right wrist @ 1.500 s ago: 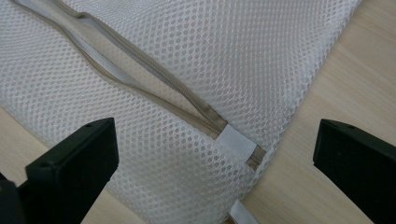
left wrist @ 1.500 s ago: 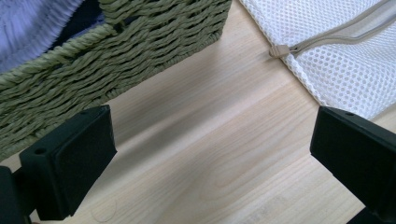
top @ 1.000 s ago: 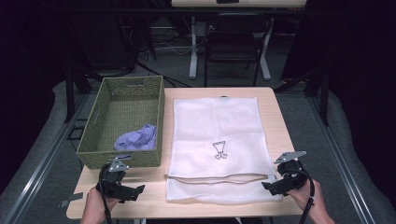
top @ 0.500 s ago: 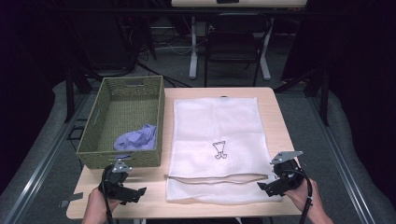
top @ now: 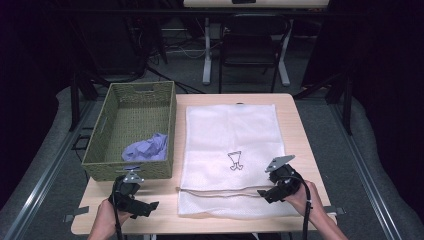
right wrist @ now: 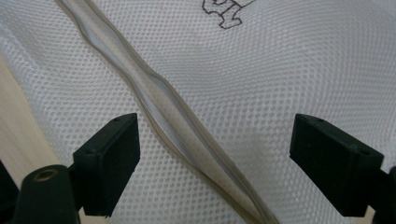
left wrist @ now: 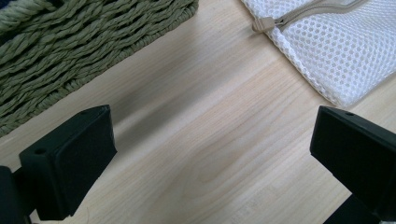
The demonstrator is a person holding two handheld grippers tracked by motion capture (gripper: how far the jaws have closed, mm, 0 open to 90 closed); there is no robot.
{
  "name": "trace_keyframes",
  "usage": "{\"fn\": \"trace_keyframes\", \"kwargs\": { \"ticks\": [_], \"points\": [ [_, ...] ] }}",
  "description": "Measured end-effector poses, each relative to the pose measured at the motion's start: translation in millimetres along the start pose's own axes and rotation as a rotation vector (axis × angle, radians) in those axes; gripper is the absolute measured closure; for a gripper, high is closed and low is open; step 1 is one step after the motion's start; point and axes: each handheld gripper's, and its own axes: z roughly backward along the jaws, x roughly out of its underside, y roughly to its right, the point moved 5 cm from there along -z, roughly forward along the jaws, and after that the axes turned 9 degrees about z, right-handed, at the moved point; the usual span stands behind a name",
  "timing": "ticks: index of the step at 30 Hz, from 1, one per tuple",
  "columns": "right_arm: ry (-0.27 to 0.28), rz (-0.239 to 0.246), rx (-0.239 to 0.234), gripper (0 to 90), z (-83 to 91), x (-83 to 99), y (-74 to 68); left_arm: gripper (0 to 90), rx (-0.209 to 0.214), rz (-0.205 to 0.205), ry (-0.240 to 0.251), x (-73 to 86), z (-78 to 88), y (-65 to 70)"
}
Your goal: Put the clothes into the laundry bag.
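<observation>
That mesh bag (top: 230, 160) lying flat on the table (top: 305, 145) looks light and floppy, so I'd pinch the stiffer zipper (right wrist: 187, 126) edge, where the right gripper (top: 266, 192) has just been closing with nothing pinched yet, while the left gripper (top: 145, 207) sits open over bare wood.

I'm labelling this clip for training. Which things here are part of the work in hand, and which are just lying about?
In the job:
- white mesh bag, its zipper between the right gripper's open jaws, which have just been closing
- left gripper, open over bare table

Lying about:
- green woven basket
- purple cloth inside it
- chair behind
</observation>
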Motion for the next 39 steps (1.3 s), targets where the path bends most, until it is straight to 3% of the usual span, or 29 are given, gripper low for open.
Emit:
{"fn": "trace_keyframes", "kwargs": {
  "ticks": [5, 11, 23, 29, 39],
  "points": [
    [-0.021, 0.051, -0.016, 22.5, -12.3, -9.8, -5.4, 0.0, -0.023, -0.012, 0.007, 0.4, 1.5, 0.8],
    [-0.065, 0.094, -0.025, 25.4, -31.5, -19.0, -7.5, 0.1, -0.016, -0.008, -0.009, 0.6, -0.9, -0.7],
    [-0.106, 0.084, -0.066, 23.6, -60.3, -25.3, -6.2, 0.2, -0.016, -0.03, -0.021, -1.7, -5.3, 0.1],
    [-0.108, 0.077, -0.061, 30.8, -63.7, -21.3, -6.0, 0.3, -0.017, -0.025, -0.028, -1.9, -7.3, 0.8],
    [-0.085, 0.061, -0.114, 41.9, -64.3, -18.9, -3.3, 0.7, -0.019, -0.023, -0.026, -3.5, -7.1, 0.1]
  ]
}}
